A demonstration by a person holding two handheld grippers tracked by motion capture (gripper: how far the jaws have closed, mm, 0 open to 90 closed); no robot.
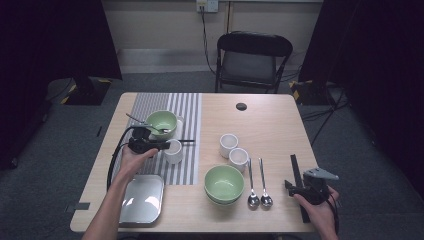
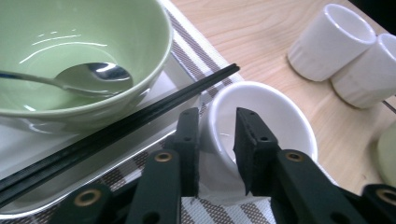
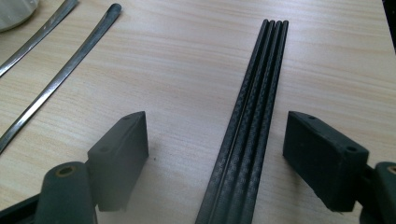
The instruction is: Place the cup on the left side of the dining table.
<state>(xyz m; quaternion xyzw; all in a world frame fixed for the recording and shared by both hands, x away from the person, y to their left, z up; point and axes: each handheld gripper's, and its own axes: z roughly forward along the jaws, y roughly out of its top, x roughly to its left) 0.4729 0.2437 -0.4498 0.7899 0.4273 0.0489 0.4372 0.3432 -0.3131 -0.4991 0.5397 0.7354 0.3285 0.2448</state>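
My left gripper [image 1: 167, 145] [image 2: 217, 116] straddles the rim of a white cup [image 1: 174, 151] [image 2: 275, 116] on the striped placemat [image 1: 170, 105]. One jaw is outside the wall and one inside, with slack around the wall, so it is open. Beside the cup, black chopsticks [image 2: 116, 130] rest on a white tray [image 2: 28, 144] holding a green bowl [image 1: 162, 121] [image 2: 84, 46] with a spoon [image 2: 93, 74] in it. My right gripper [image 1: 295, 187] [image 3: 217, 119] stands open near the table's right front edge, its jaws on either side of a bundle of black chopsticks [image 1: 298, 175] [image 3: 247, 121] lying flat.
Two more white cups [image 1: 228, 145] [image 1: 238, 157] stand mid-table, above a stack of green bowls [image 1: 224, 184]. Two spoons [image 1: 252, 185] [image 1: 264, 185] lie right of the bowls. A metal tray [image 1: 142, 197] sits at the front left. A black chair [image 1: 252, 57] stands beyond the table.
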